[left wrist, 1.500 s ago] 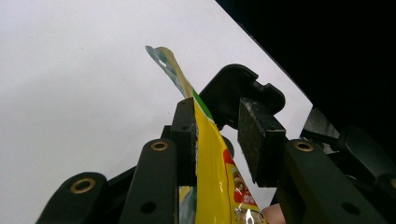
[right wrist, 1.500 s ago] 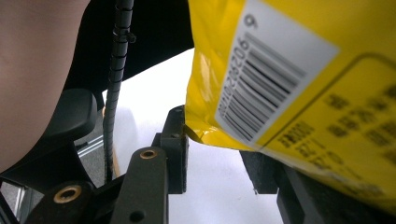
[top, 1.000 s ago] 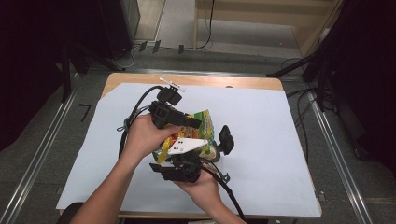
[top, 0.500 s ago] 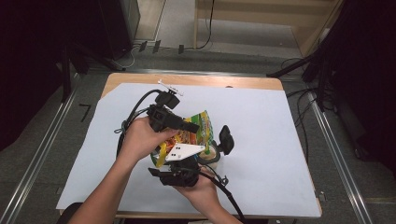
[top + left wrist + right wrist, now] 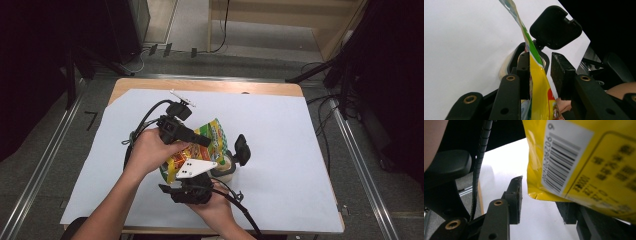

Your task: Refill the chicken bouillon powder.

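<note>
Above the table (image 5: 300, 150), the left gripper (image 5: 540, 72) has the yellow snack bag (image 5: 540, 87) between parted jaws; the right gripper (image 5: 541, 202) stands open beneath that bag.

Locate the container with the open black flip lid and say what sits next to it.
In the high view the container stands near the table's middle, just right of the yellow snack bag, its black lid flipped open to the right.
</note>
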Demonstrator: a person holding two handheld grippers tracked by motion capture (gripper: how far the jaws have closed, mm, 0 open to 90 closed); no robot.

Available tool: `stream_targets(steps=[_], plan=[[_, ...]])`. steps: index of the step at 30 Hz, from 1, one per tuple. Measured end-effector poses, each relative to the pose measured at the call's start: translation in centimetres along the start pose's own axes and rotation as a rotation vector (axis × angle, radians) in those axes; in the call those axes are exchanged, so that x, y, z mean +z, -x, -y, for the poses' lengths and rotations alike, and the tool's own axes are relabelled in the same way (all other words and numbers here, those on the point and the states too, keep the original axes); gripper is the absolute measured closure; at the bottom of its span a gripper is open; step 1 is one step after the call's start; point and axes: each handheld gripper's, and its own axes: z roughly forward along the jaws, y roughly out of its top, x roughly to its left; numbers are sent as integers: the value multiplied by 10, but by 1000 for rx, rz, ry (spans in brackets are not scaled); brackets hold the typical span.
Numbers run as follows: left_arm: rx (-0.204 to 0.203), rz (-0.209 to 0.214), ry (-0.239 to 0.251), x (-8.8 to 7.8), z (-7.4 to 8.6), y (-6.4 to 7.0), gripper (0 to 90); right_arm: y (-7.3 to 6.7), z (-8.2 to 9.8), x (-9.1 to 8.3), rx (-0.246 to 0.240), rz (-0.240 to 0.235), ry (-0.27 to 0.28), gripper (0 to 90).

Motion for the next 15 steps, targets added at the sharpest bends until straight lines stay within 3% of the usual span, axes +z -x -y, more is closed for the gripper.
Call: stream_targets(steps=[6, 15], plan=[[-10, 35, -9, 2, 2, -3, 702, 0, 2, 2, -2, -9, -9, 603], [-16, 32, -21, 4, 3, -6, 709, 1, 6, 4, -13, -10, -19, 597]])
